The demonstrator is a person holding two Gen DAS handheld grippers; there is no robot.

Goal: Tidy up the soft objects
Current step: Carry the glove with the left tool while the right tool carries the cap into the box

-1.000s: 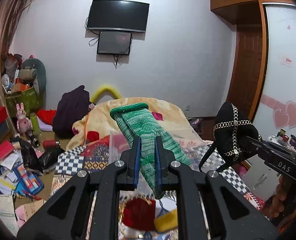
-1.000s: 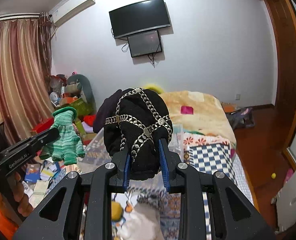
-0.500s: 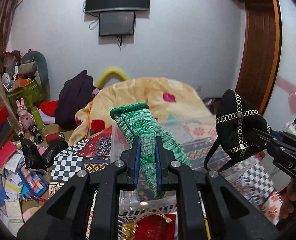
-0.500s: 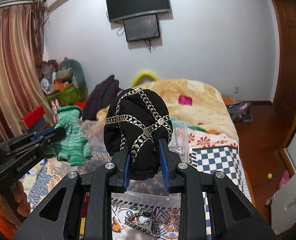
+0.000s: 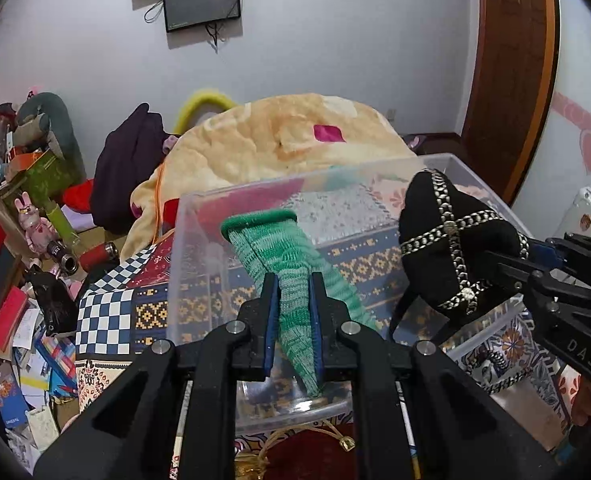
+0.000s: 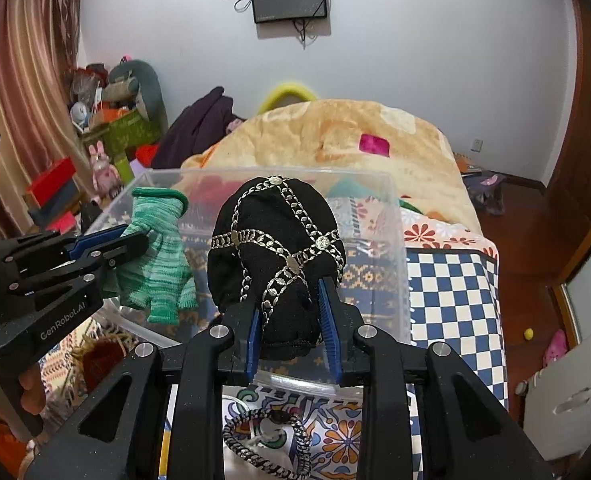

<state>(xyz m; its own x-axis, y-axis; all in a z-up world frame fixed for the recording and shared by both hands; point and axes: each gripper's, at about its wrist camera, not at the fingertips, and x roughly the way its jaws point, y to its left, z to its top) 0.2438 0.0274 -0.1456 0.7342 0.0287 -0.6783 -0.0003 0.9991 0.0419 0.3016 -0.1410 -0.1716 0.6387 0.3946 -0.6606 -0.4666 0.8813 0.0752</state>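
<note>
My left gripper (image 5: 291, 316) is shut on a green knitted glove (image 5: 283, 256) and holds it over the near edge of a clear plastic bin (image 5: 199, 208). The glove also shows in the right wrist view (image 6: 155, 256). My right gripper (image 6: 291, 312) is shut on a black cap with silver chain trim (image 6: 275, 248). It holds the cap over the bin (image 6: 399, 240). In the left wrist view the cap (image 5: 447, 240) hangs at the right, beside the glove and apart from it.
The bin stands on a bed with a patterned quilt (image 6: 447, 292) and a yellow blanket (image 5: 295, 136). A red pouch (image 6: 99, 360) and a chain bracelet (image 6: 263, 436) lie in front of the bin. Clutter lies on the floor at the left (image 5: 27, 320).
Both grippers have tilted down and moved forward. The bin now fills the middle of both views, with glove and cap held over it. Both grips are unchanged.
</note>
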